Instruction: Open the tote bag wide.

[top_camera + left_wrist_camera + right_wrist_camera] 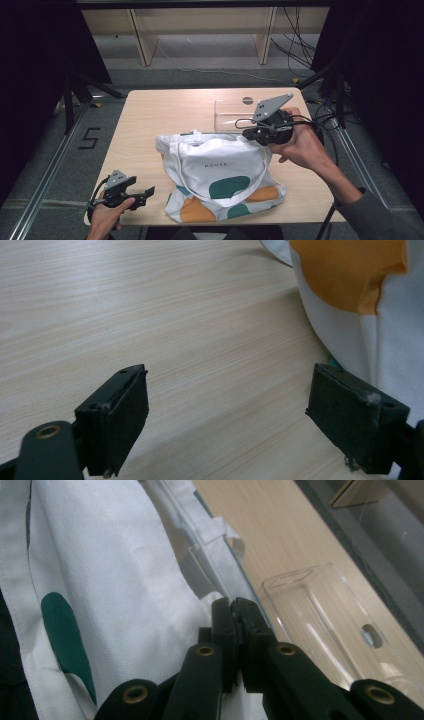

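Right gripper (pixel 235 605) pinched shut on the upper edge of the white tote bag (pixel 220 172), cloth caught between the pads in the right gripper view. Left gripper (pixel 227 415) spread wide over bare table (pixel 150 315), gripping nothing, bag's orange patch just beside one jaw. From above: bag mid-table, clear plastic box (pixel 232 115) behind it, right hand (pixel 300 145) at its top right corner.
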`<state>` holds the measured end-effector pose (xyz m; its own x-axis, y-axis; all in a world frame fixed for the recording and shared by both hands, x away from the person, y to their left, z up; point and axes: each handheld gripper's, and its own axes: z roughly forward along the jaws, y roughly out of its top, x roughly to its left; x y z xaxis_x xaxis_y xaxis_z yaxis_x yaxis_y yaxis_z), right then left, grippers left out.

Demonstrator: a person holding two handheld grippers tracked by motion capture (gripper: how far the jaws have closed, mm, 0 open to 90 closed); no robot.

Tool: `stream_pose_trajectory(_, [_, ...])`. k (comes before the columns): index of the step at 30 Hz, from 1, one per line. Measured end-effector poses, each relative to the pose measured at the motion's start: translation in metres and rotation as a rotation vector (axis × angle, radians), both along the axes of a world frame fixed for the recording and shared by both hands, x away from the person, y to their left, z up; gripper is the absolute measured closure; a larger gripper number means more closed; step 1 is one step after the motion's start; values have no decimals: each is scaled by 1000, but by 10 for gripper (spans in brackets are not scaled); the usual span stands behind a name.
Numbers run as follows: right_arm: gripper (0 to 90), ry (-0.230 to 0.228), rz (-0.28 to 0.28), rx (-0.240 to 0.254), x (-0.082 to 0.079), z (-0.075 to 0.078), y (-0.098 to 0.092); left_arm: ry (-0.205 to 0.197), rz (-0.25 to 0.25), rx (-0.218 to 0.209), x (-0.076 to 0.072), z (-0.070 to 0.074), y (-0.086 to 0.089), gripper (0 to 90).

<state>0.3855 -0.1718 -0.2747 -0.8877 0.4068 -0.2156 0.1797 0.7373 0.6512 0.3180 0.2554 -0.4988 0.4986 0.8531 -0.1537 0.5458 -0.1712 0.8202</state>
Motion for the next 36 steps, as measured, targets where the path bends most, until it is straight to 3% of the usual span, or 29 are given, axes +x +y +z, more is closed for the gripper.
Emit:
stream_pose_trajectory(7, [885, -58, 26, 48, -12, 21, -9, -2, 1, 8, 0, 0, 0, 159])
stream_pose_trajectory(12, [886, -120, 51, 89, -36, 44, -23, -1, 1, 8, 0, 0, 0, 169])
stream_pose_trajectory(17, [886, -157, 73, 113, -56, 52, -30, -1, 0, 6, 0, 0, 0, 181])
stream_pose_trajectory(21, [886, -149, 105, 140, -71, 45, -32, -1, -6, -2, 0, 0, 0, 199])
stream_pose_trajectory(23, [886, -169, 131, 152, -78, 37, -35, 1, -10, -3, -1, 1, 0, 228])
stream_pose_trajectory(24, [886, -142, 122, 159, -81, 34, -36, 2, -10, -6, -1, 1, 0, 238])
stream_pose_trajectory(30, [885, -98, 132, 174, -82, 13, -38, -11, -51, -30, -2, 6, 0, 306])
stream_pose_trajectory(33, [886, -86, 136, 185, -83, 8, -38, 0, -70, -101, -5, 13, -1, 320])
stream_pose_trajectory(34, [885, -80, 138, 187, -84, 6, -38, -6, -102, -136, -9, 22, -3, 325])
stream_pose_trajectory(36, [885, -73, 137, 192, -83, 1, -38, -8, -122, -141, -12, 28, -4, 331])
